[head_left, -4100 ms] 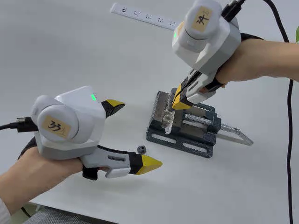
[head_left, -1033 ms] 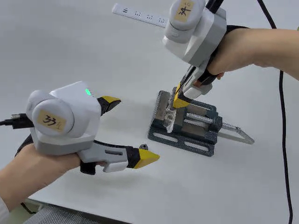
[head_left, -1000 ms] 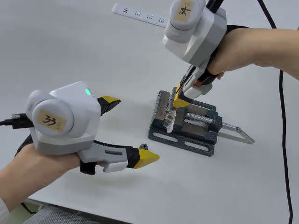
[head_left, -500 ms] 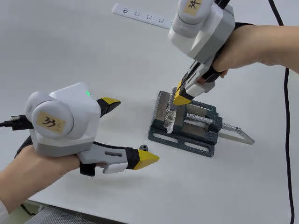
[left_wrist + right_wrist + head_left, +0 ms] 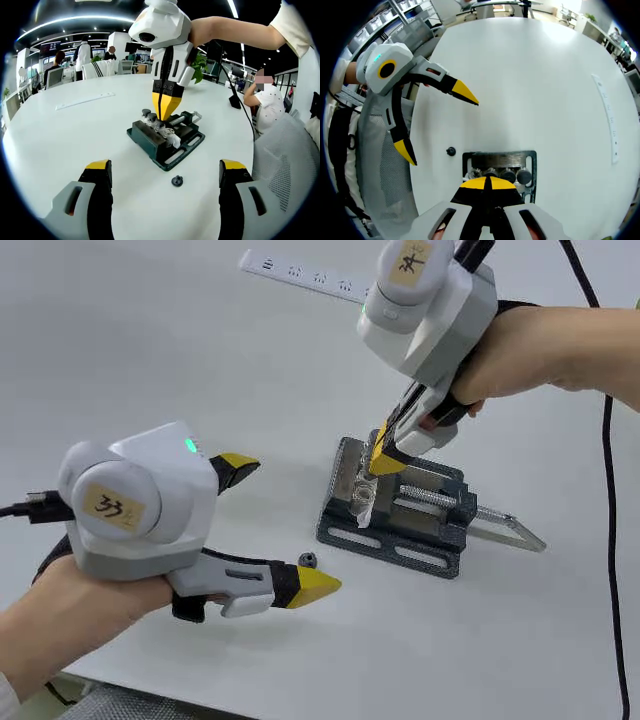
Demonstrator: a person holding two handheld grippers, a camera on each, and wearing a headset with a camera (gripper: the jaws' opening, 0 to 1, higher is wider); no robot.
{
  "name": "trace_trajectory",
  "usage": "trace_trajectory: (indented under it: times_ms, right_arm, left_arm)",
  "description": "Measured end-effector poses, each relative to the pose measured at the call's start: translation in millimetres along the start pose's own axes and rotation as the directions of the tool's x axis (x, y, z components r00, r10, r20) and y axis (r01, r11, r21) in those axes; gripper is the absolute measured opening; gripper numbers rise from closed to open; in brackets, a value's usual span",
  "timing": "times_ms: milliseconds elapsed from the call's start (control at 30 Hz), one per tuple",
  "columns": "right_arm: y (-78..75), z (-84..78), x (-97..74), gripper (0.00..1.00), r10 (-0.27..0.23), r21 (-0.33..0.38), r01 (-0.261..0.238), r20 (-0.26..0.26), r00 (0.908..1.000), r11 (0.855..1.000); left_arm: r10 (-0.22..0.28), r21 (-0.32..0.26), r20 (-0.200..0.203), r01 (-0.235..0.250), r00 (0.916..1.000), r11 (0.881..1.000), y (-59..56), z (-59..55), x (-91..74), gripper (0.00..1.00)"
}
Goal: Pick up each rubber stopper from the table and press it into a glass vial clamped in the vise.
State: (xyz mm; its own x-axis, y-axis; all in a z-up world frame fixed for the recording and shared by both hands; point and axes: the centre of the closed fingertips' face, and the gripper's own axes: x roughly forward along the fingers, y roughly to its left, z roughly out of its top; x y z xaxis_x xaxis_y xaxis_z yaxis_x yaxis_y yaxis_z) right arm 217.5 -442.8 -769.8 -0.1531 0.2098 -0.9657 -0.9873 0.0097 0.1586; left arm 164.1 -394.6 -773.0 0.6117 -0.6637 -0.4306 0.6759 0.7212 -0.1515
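Bench vise (image 5: 440,525) stands on the white table (image 5: 150,350) with a row of glass vials (image 5: 362,498) clamped in it. In the right gripper view at least 3 vials carry fitted stoppers (image 5: 508,175), dark and round.

Right gripper (image 5: 385,462): jaws closed tip to tip and pointing down, directly over the vial row in the vise. Nothing shows between the tips. Contact with a vial top: cannot tell.

1 loose rubber stopper (image 5: 308,560) lies on the table just beside the vise base, on the person's side, not touching it.

Left gripper (image 5: 278,525): jaws spread wide, holding nothing, to the person's side of the vise. In the left gripper view the loose stopper lies ahead between the 2 jaws, with the vise beyond it.

White power strip (image 5: 300,275) lies well apart from the vise, on its far side.
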Motion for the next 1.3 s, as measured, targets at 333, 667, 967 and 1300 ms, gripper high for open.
trace_trajectory:
  times_ms: [333,667,967,1300]
  right_arm:
    - [0.8,0.3,0.6,0.0,0.02,0.1,-0.018,-0.02,0.9996,0.995]
    - [9.9,-1.9,-0.9,0.0,0.052,0.168,-0.035,-0.097,0.9939,0.985]
    - [5.4,-3.9,-0.3,0.0,0.055,0.194,-0.031,-0.119,0.9914,0.981]
    - [3.7,-1.0,1.5,0.0,0.03,0.173,-0.011,-0.107,0.9939,0.985]
  left_arm:
    - [-0.004,-0.003,0.002,0.004,1.0,1.0,-0.6,1.0,2.3,0.87]
    - [-0.004,-0.009,-0.002,0.004,1.0,1.0,-0.8,-1.1,3.8,0.87]
    - [-0.01,-0.02,-0.005,0.01,0.9999,1.0,-1.9,-4.6,6.3,0.87]
    - [-0.01,-0.012,-0.005,0.01,0.9999,1.0,-2.1,-1.7,5.9,0.87]
